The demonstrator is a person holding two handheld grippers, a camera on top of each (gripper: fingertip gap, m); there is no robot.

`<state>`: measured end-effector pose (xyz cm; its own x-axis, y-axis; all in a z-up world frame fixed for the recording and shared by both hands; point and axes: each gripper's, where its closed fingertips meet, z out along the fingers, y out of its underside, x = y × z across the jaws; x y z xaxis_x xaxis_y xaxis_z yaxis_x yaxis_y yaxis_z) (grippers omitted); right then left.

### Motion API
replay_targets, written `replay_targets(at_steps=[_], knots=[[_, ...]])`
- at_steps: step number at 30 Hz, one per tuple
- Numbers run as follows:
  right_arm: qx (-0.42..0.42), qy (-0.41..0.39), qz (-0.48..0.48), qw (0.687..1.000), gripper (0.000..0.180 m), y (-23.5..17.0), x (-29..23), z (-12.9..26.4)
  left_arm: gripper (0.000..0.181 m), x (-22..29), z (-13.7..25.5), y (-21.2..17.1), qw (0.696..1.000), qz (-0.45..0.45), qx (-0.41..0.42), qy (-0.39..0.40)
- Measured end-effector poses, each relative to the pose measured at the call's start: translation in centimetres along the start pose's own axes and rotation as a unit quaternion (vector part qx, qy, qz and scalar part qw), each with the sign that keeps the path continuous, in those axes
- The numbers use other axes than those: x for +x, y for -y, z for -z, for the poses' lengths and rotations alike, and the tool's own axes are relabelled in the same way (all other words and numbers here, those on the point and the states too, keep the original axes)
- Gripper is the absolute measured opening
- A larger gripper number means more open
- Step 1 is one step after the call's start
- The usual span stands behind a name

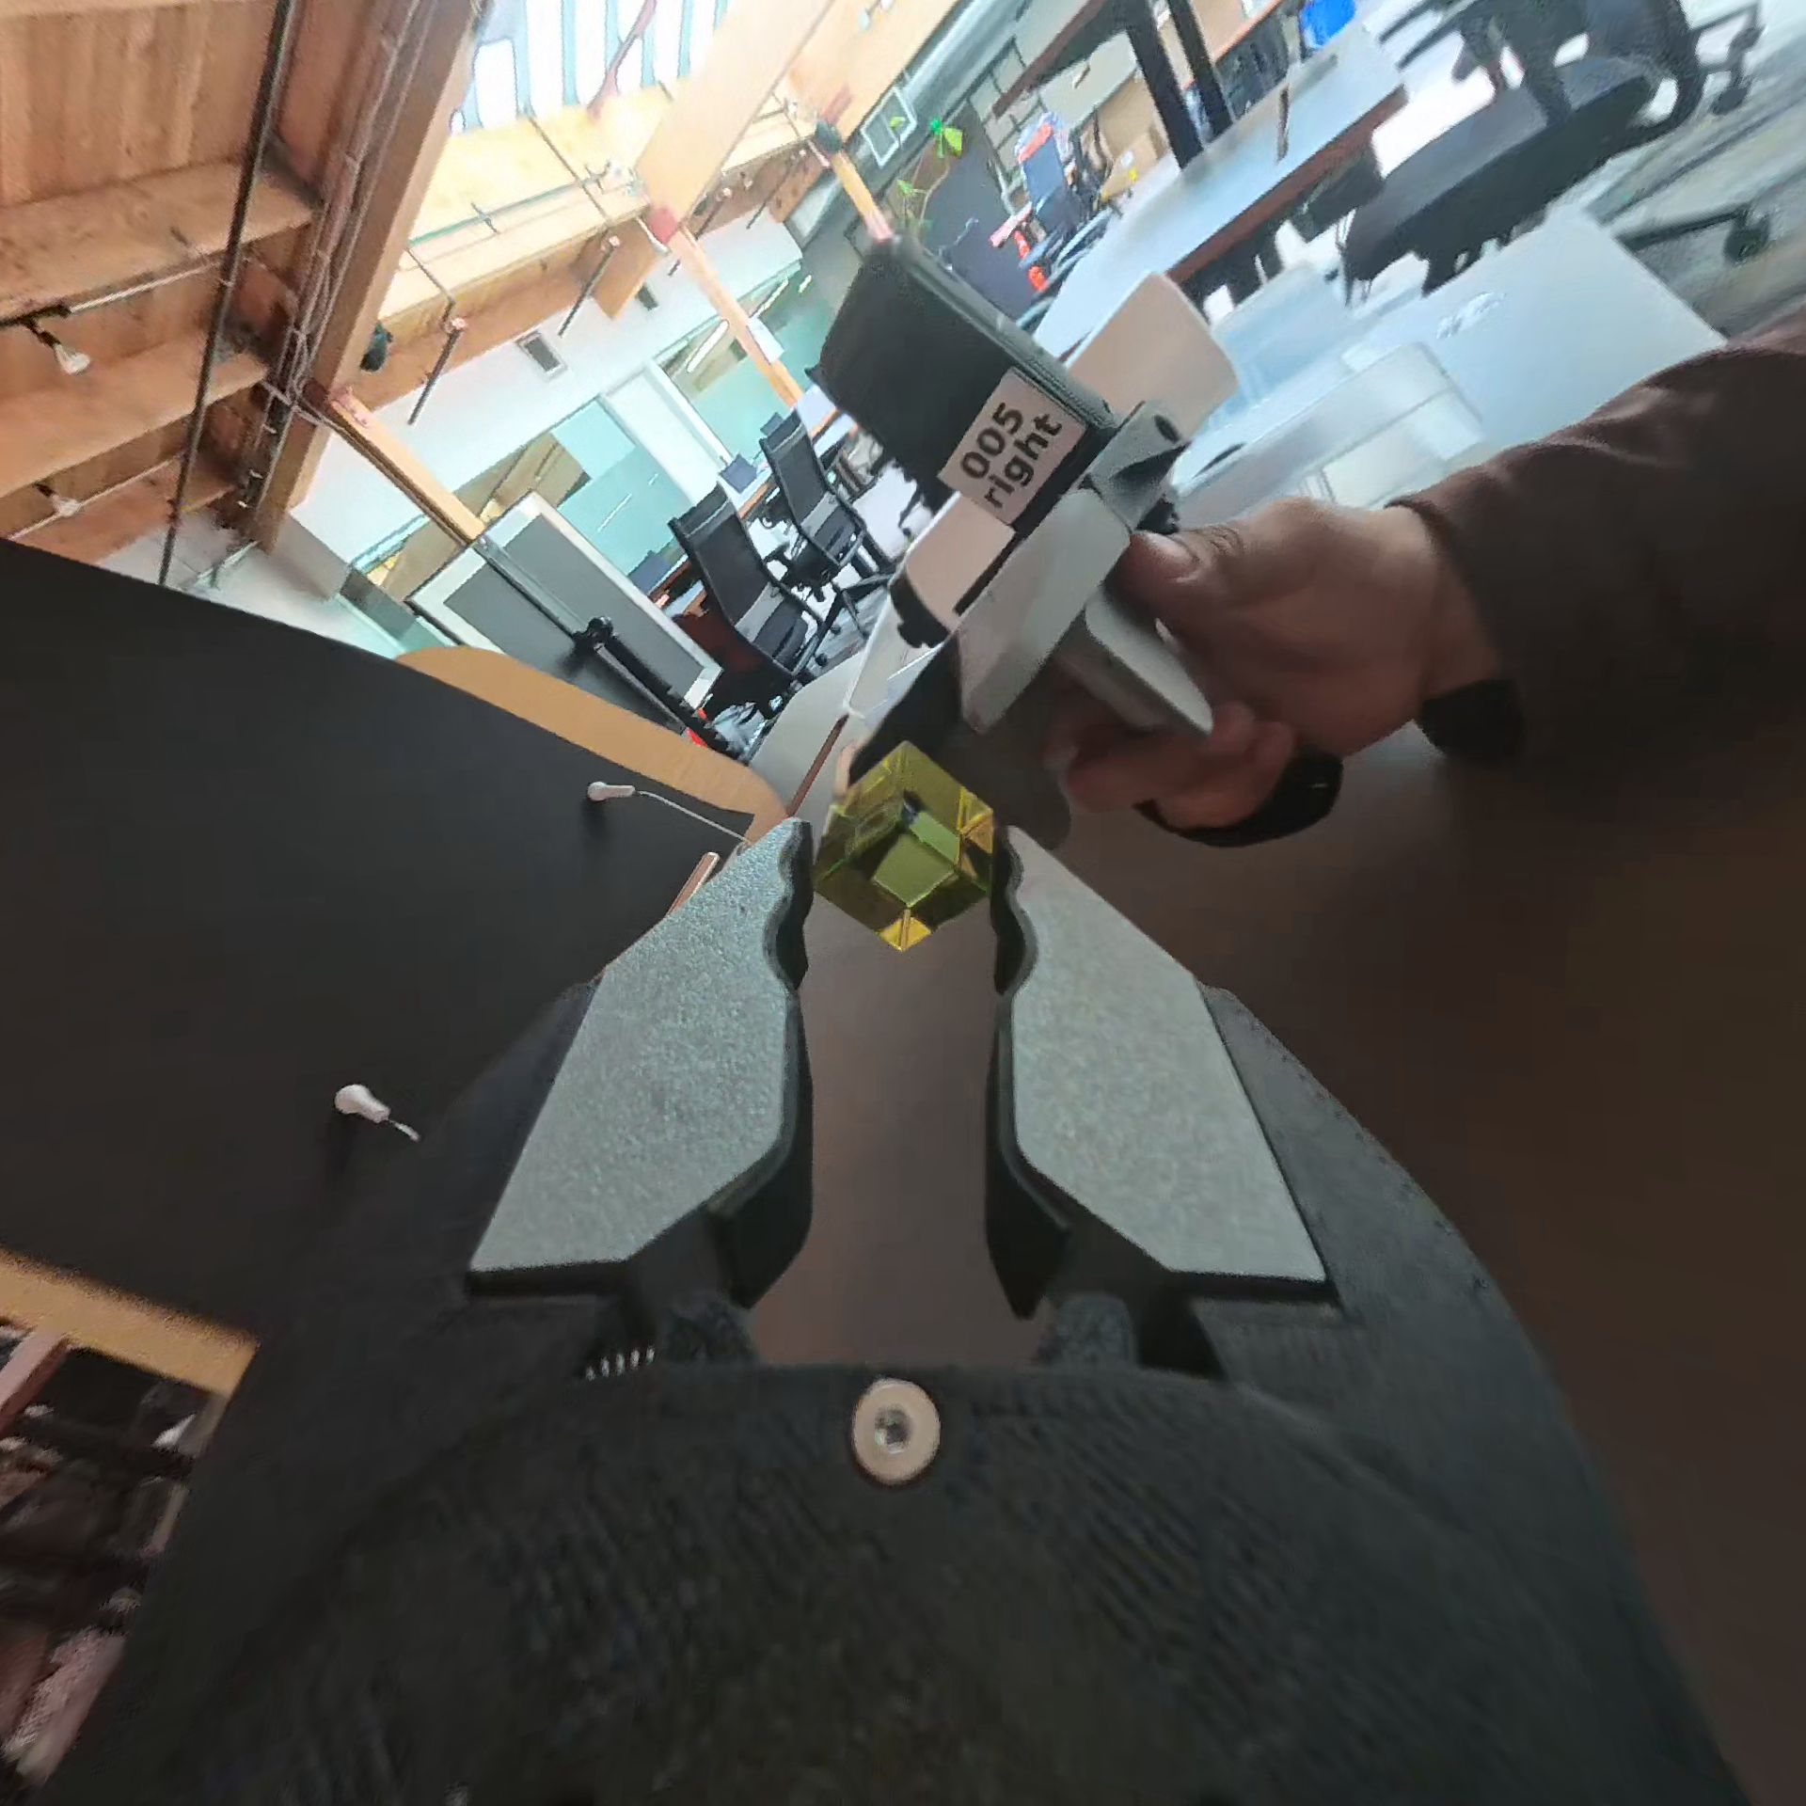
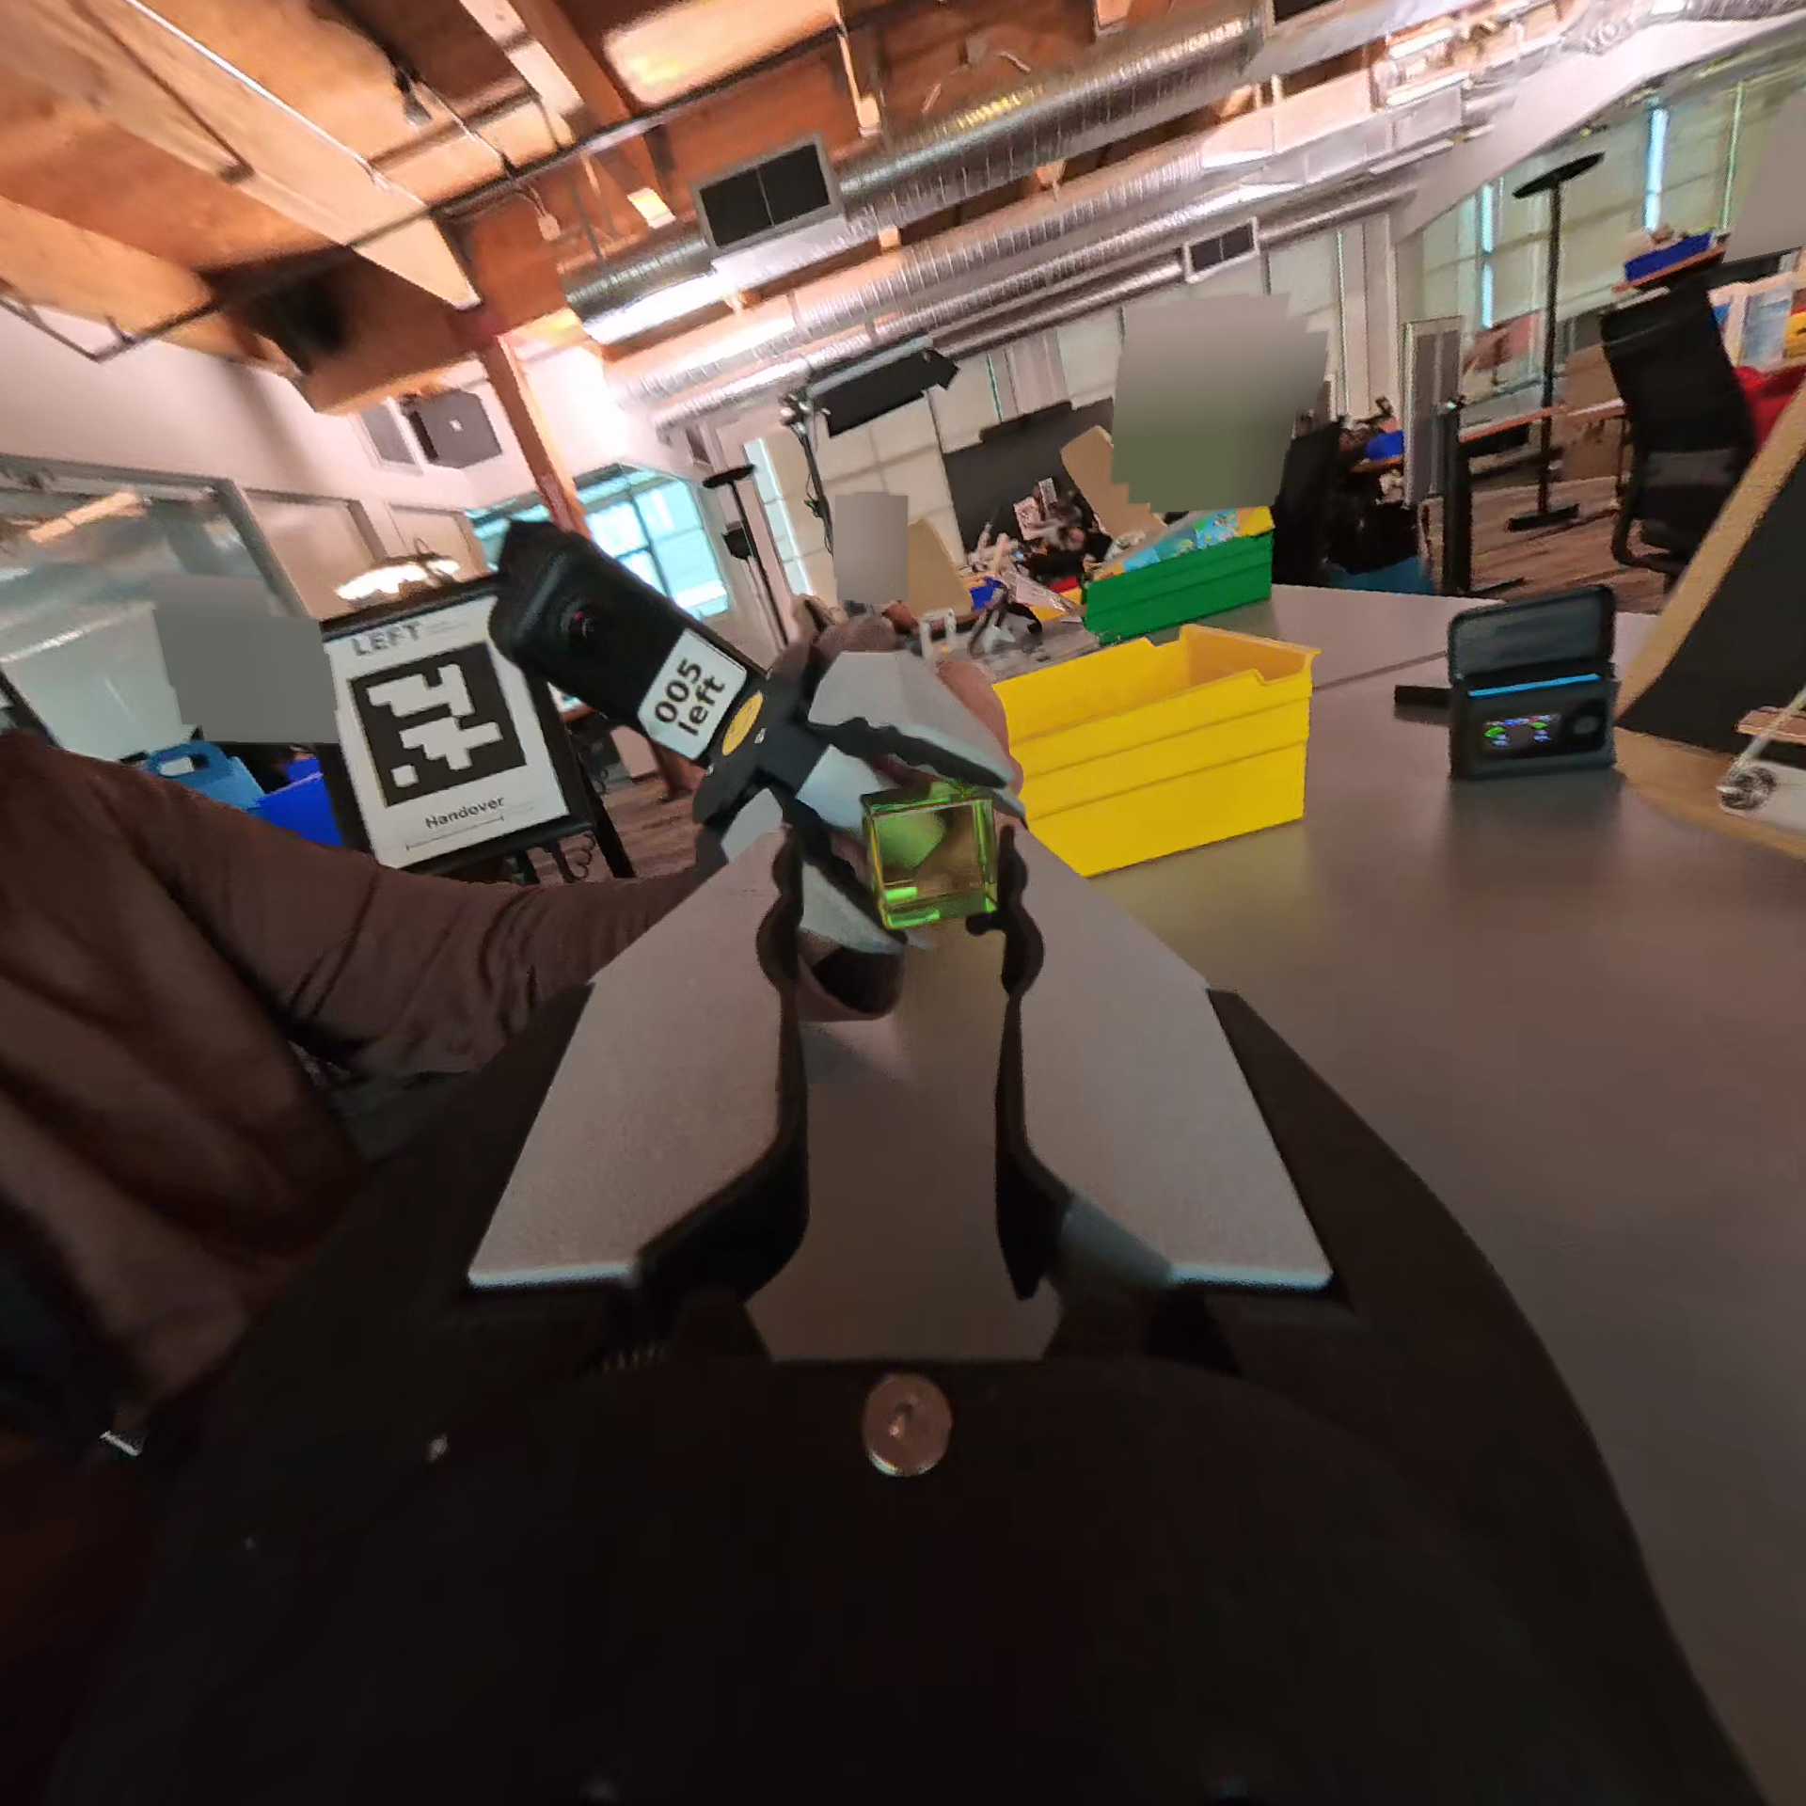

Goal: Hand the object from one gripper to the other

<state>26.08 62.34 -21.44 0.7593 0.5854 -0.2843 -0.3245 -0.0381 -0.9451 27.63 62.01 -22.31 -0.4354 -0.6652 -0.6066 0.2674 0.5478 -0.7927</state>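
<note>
Sitting under everything is a dark brown tabletop (image 2: pixel 1466 977), matte with a soft sheen, and behind it a big open office: wooden ceiling beams and silver ductwork (image 2: pixel 977 254) across the top of the right wrist view, office chairs (image 1: pixel 752 577) in the middle of the left wrist view. Right of centre in the right wrist view there's a yellow bin (image 2: pixel 1163 733) on the table, a green bin (image 2: pixel 1182 586) behind it, and a small black device with a lit screen (image 2: pixel 1529 684) at the right edge. A marker board on a stand (image 2: pixel 450 733) sits left of centre.

The object is a clear yellow-green cube (image 1: pixel 904 845), up in the air between the two tools, centre of both views. The left gripper (image 1: pixel 904 880) has a fingertip on each side of it, touching or very nearly. The right gripper (image 2: pixel 894 880) is the same story from its own camera: the cube is against its right finger, but the left side is muddled by the other tool's grey finger overlapping there. I honestly can't tell which one is actually bearing the cube, or whether both are.

A hand (image 1: pixel 1280 665) in a dark brown sleeve holds the right gripper's handle; most of the arm is cut off at the right edge. Background stuff is blurry.
</note>
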Motion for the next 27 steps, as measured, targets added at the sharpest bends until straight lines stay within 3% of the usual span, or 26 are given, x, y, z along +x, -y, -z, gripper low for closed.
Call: replay_targets(at_steps=[1, 11, 27], knots=[[-0.008, -0.008, 0.005, 1.0, 0.037, -0.2, 0.3, 0.1, 0.033, -0.1, -0.3, -0.1, 1.0, 0.016, 0.013, -0.004], [-0.054, -0.014, -0.015, 0.998, 0.036, -2.4, 1.8, -0.8, 0.033, -0.1, 0.0, -1.9, 0.999, 0.04, 0.02, -0.008], [-0.047, -0.021, -0.02, 0.998, 0.026, -1.0, 4.9, -3.3, 0.031, -2.7, 0.8, -4.0, 0.997, 0.073, -0.006, 0.036]])
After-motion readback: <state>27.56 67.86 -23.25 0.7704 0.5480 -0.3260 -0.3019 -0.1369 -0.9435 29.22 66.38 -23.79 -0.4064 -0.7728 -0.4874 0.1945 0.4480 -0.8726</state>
